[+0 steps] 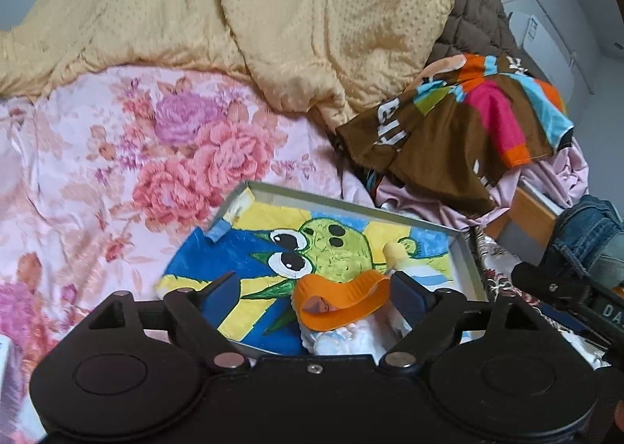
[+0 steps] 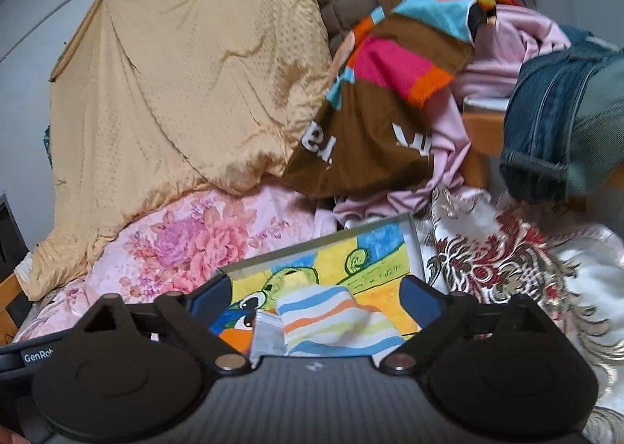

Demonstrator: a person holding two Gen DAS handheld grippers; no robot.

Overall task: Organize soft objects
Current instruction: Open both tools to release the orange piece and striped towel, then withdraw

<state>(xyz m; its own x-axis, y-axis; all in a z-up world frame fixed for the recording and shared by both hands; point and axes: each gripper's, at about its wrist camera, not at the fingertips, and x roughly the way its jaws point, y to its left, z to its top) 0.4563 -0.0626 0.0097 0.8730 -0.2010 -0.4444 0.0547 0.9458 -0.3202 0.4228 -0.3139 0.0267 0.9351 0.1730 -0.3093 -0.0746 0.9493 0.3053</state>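
the soft toy (image 1: 343,323), a white plush with an orange bill and a striped cloth part, lies in the shallow box (image 1: 466,249) whose floor carries a bright cartoon drawing, and the box rests on the bed's floral sheet (image 1: 117,155). the left tongs (image 1: 312,294) stand spread, their blue pads either side of the orange bill without pressing it; the right tongs (image 2: 316,298) are also spread wide, with the striped cloth (image 2: 327,321) lying loose below and between them, so nothing is pinched by either. the main risk i judge from here is that the toy sits high and lopsided in such a shallow box, so it could flop or roll over the low rim onto the sheet; a pad passing close could also snag the bill or the cloth and drag the toy back out, or nudge the box, which sits on soft, uneven bedding and could tilt. around it the heap is unsteady too: the brown patchwork blanket (image 2: 374,101) and pink garment (image 2: 503,54) lean over the box's far corner and could slide in. the left view shows the orange bill and the box's taped near-left corner, hidden from the right view; the right view shows the striped cloth fully, the folded jeans (image 2: 546,124) on the wooden rail, and the red-patterned quilt (image 2: 507,249) beside the box.
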